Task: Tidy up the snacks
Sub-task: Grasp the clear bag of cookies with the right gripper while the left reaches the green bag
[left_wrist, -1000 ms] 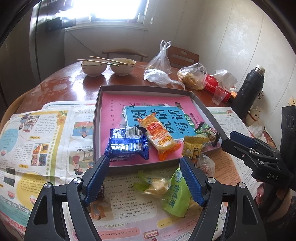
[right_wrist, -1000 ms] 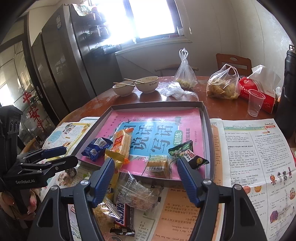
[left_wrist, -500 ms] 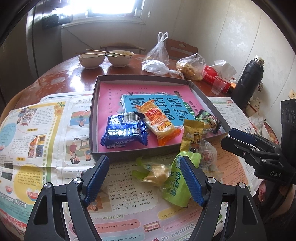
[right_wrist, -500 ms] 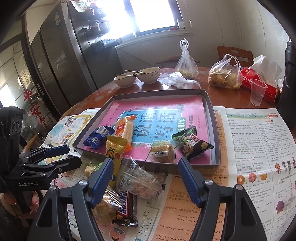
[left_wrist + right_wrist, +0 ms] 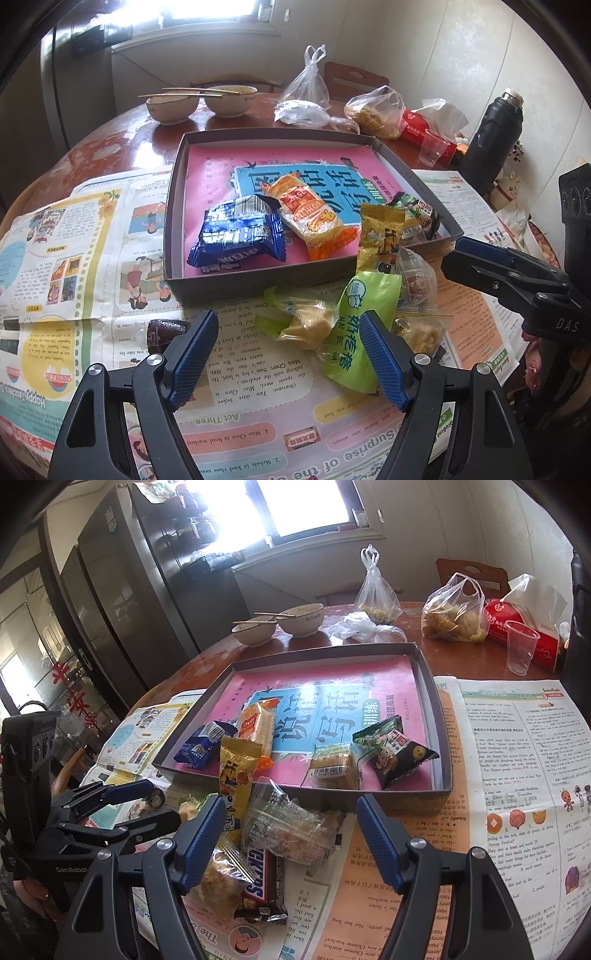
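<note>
Five snacks lie in the tray [image 5: 177, 206] ahead of both grippers: a blue pack [image 5: 238, 234], an orange pack [image 5: 310, 216], a tan biscuit [image 5: 330, 766], a green pack [image 5: 380, 731] and a black pack [image 5: 400, 758]. A yellow pack [image 5: 234, 775] leans over the tray's near rim. The loose heap sits before the tray: a green bag [image 5: 360, 325] just ahead of the left gripper [image 5: 288, 349], a Snickers bar [image 5: 264, 882] and a clear bag [image 5: 291, 825] between the right gripper's [image 5: 290, 843] fingers. Both grippers are wide apart, holding nothing. Two bowls [image 5: 199, 105] stand beyond.

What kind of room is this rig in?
Most likely a home kitchen or dining area: a round wooden dining table with used bowls and chopsticks, and a tall dark fridge by the window.
</note>
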Motion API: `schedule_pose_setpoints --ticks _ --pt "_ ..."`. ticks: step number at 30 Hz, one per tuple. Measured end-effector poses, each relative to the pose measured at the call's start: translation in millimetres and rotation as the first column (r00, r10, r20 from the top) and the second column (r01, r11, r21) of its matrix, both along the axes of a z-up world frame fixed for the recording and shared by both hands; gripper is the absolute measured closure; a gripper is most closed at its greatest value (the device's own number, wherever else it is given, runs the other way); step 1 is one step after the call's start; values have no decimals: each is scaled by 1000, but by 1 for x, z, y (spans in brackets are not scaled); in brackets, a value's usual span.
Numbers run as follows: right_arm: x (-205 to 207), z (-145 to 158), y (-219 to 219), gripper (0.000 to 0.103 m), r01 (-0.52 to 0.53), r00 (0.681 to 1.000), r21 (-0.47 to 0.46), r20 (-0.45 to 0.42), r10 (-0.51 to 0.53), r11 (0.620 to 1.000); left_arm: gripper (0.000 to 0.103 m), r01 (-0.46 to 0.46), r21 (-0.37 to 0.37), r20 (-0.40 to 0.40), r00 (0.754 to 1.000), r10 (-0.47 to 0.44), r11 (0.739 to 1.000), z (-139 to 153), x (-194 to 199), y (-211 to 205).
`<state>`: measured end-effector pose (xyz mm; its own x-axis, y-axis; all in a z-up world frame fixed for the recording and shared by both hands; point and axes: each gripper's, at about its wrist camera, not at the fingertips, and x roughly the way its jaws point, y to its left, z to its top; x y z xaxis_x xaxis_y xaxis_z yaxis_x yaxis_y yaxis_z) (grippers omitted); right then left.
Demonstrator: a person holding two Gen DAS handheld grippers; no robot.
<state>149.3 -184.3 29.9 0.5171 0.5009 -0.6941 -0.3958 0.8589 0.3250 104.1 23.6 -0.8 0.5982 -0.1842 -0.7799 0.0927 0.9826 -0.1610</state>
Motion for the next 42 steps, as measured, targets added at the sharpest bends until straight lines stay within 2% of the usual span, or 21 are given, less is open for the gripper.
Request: schedule_pose_setpoints --ticks 7,23,33,42 --pt "1 -6 1 30 -11 999 12 -35 11 1000 23 4 2 -18 1000 -3 1000 -6 2 0" --pt "15 -37 6 30 18 983 63 -184 -6 998 23 -5 -21 -46 999 4 1000 -20 10 2" --pt "19 -46 10 30 27 983 48 -182 -17 998 23 -7 -23 -49 999 6 1000 -24 15 2" --pt "17 -45 5 35 14 987 48 -158 -6 999 23 5 -38 -52 999 -7 999 -29 19 2"
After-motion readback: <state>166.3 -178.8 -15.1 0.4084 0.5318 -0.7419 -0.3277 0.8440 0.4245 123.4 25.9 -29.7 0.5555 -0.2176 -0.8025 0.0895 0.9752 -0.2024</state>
